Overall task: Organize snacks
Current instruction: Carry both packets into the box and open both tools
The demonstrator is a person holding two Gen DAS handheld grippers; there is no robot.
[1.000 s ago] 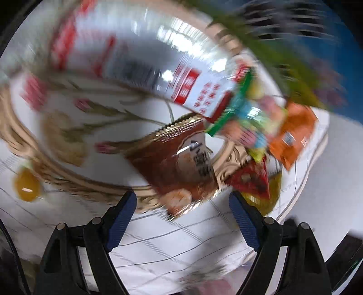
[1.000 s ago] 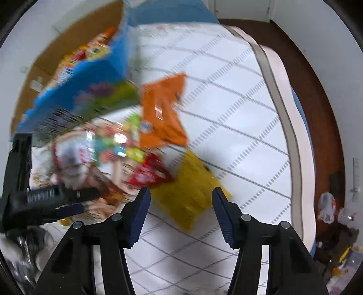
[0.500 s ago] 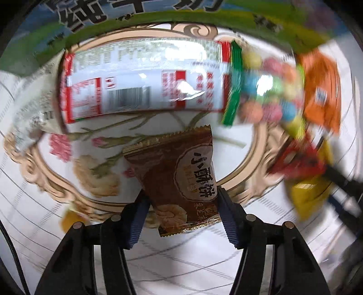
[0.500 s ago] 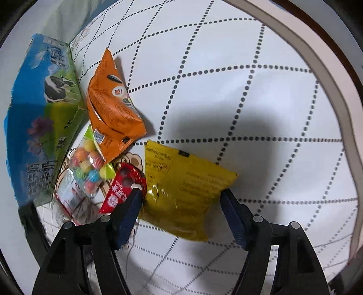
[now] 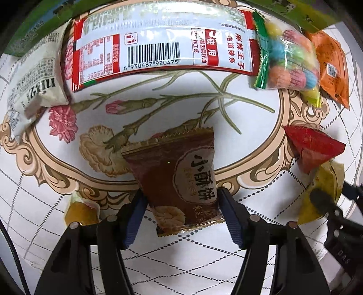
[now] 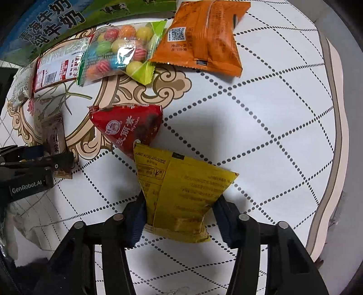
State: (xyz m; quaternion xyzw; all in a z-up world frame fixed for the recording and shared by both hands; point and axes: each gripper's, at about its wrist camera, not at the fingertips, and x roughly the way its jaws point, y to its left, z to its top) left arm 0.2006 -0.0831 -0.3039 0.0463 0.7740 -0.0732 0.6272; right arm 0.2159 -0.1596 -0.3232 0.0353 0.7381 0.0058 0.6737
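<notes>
My left gripper [image 5: 181,211] is shut on a brown biscuit packet [image 5: 179,177] that lies on the patterned tablecloth [image 5: 204,261]. My right gripper [image 6: 179,217] is shut on a yellow snack bag [image 6: 181,192], pinching its near end. A red triangular packet [image 6: 129,129] touches the yellow bag's far corner. The left gripper [image 6: 56,158] with the brown packet [image 6: 53,136] also shows in the right wrist view. The yellow bag [image 5: 322,192] shows at the right of the left wrist view.
Along the far side lie a white-and-red strip packet [image 5: 158,47], a bag of coloured candy balls [image 6: 120,52], an orange packet [image 6: 202,36] and a cream packet [image 5: 34,86]. A blue-green milk carton [image 6: 56,20] stands behind. The table edge [image 6: 335,136] curves at right.
Both grippers have closed in: the left jaws came onto the brown packet and the right jaws onto the yellow bag. Both cameras moved nearer to the table.
</notes>
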